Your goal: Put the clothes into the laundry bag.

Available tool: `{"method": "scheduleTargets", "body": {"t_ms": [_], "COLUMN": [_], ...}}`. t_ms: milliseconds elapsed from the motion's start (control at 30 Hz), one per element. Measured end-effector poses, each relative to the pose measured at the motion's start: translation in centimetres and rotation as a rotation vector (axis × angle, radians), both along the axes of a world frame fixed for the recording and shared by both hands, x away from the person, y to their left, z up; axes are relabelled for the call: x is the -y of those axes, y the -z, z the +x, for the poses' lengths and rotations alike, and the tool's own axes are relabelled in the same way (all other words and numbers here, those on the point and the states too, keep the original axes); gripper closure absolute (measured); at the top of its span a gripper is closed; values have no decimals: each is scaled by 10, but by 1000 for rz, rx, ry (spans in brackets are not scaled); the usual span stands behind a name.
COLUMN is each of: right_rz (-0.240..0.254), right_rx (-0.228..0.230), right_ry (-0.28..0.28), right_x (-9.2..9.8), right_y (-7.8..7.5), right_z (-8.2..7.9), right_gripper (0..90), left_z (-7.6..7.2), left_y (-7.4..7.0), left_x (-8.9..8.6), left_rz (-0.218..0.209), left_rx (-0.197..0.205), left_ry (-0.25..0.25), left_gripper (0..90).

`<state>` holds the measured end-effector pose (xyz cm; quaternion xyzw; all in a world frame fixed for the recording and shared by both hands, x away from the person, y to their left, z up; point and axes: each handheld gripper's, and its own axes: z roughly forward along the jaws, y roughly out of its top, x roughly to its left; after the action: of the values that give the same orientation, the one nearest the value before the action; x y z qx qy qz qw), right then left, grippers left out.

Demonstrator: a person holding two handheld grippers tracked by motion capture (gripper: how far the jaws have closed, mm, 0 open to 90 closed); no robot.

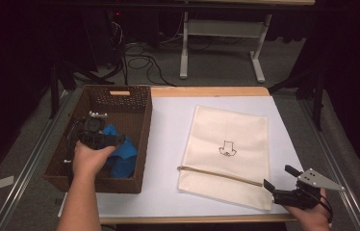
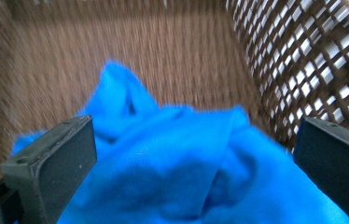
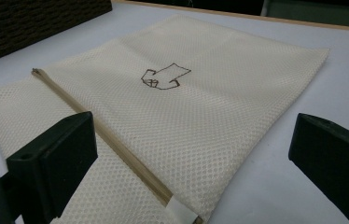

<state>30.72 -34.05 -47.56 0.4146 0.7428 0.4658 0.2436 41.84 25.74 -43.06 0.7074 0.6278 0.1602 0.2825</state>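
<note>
Reaching into the brown woven basket (image 1: 98, 139) with my left gripper (image 1: 96, 137), jaws spread wide and nothing pinched between them. The blue cloth (image 2: 177, 163) lies crumpled on the basket floor, directly under and ahead of the jaws; whether the pads touch it I cannot tell. Jaws are set wide, I judge, so they can straddle a thick fold of the bunched fabric.

My right gripper (image 1: 284, 192) rests at the near right corner of the table, jaws also spread and empty, just short of the cream mesh bag (image 1: 228, 151). It looks parked near the bag's zipper (image 3: 112, 140) end, ready to hold or open it for the cloth.

Bag lies flat on the white table sheet (image 1: 168, 144), zipper apparently closed, a small drawn mark (image 3: 165, 77) on it. The basket's high wicker wall (image 2: 303, 65) stands between cloth and bag; the cloth must be lifted over it.
</note>
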Motion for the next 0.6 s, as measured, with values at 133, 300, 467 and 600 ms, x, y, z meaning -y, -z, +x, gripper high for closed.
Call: {"method": "scheduleTargets", "body": {"t_ms": [133, 300, 467, 600], "right_rz": [-2, -9, -4, -4], "right_rx": [-8, -3, -15, -20], "right_ry": [0, -5, 0, 1], "right_x": [-1, -3, -3, -3], "right_y": [1, 1, 3, 5], "right_z": [1, 0, 1, 2], "right_gripper": [16, 16, 17, 17], "left_z": [8, 18, 24, 28], "left_y": [9, 18, 30, 40], "left_x": [-4, -7, -13, -12], "left_rz": [-13, 8, 41, 7], "left_rx": [-92, -198, -266, -330], "left_ry": [10, 16, 9, 13], "left_gripper": [2, 2, 1, 1]}}
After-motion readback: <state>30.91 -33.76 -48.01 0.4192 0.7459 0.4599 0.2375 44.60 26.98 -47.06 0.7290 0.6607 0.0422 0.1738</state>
